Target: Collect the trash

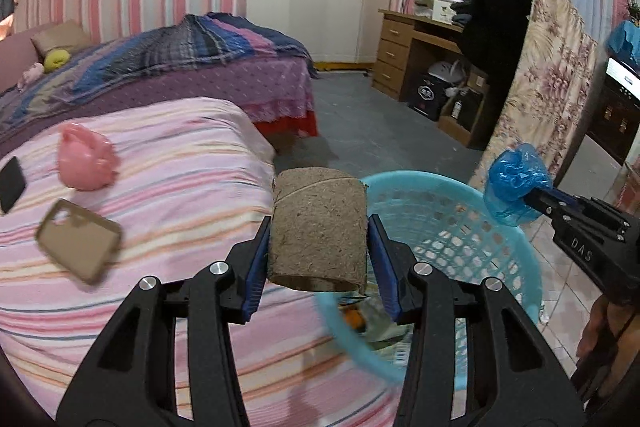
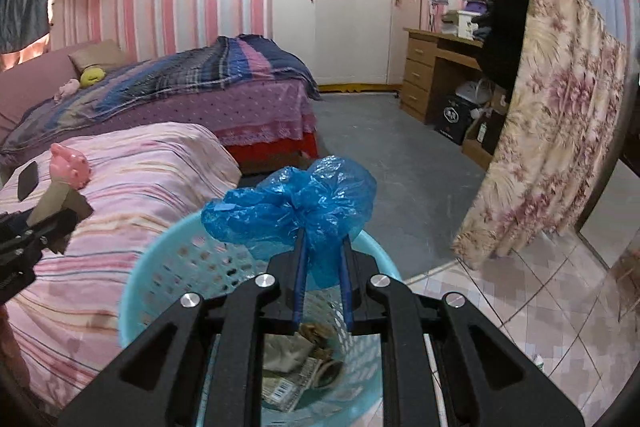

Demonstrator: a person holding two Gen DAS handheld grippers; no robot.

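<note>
The left gripper [image 1: 318,227] is clamped on a cardboard roll [image 1: 318,227], held beside the rim of the basket [image 1: 500,227], probably to drop it in. The right gripper [image 2: 322,263] pinches a blue bag [image 2: 292,205] above the same basket, where other trash [image 2: 296,367] already lies. A pink toy [image 1: 86,161] rests on the bed [image 1: 180,155].

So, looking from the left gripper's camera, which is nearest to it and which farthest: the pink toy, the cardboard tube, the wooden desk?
1. The cardboard tube, clamped between the left gripper fingers, dead centre.
2. The pink toy, on the striped bed to the left.
3. The wooden desk, far across the room on the right, by the wall.
</note>
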